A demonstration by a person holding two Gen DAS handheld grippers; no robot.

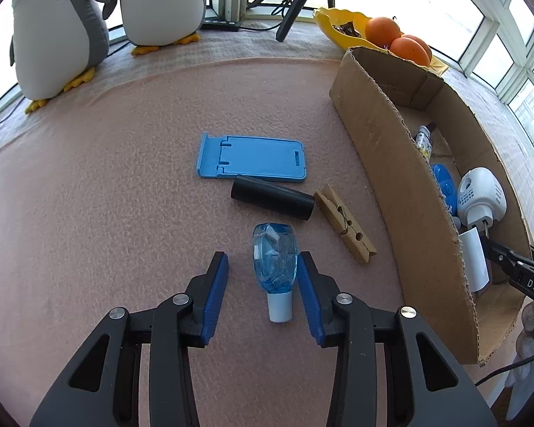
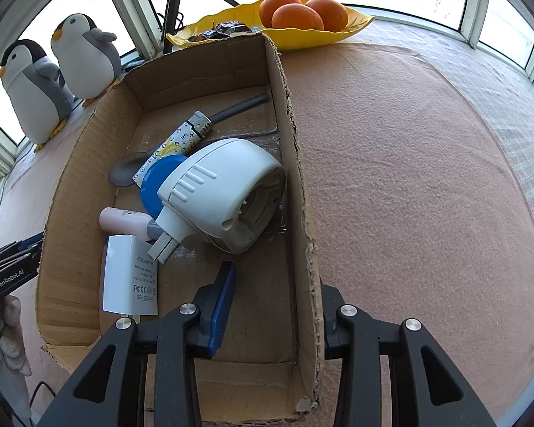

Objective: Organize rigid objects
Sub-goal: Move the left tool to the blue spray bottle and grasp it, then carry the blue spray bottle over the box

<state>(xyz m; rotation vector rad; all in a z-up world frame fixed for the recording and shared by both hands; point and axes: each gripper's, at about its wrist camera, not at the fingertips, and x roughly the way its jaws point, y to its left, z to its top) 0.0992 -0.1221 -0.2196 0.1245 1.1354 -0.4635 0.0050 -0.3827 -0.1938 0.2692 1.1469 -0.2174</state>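
Left gripper brackets blue bottle; contact unclear.

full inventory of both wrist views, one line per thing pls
small bottle: 1, clear blue, white neck, lying on the blanket between the left fingers
phone stand: 1, blue, flat on blanket
tube: 1, black, beside the stand
clothespin: 1, wood, right of the tube
cardboard box: 1, brown, open top
plug-in device: 1, white, in box
charger: 1, white, in box
disc: 1, blue, in box
lighter: 1, patterned, in box
penguin toys: 2, grey-white, by window
oranges: 3, on yellow dish
left hand-held gripper: open around bottle
right hand-held gripper: straddling the box wall
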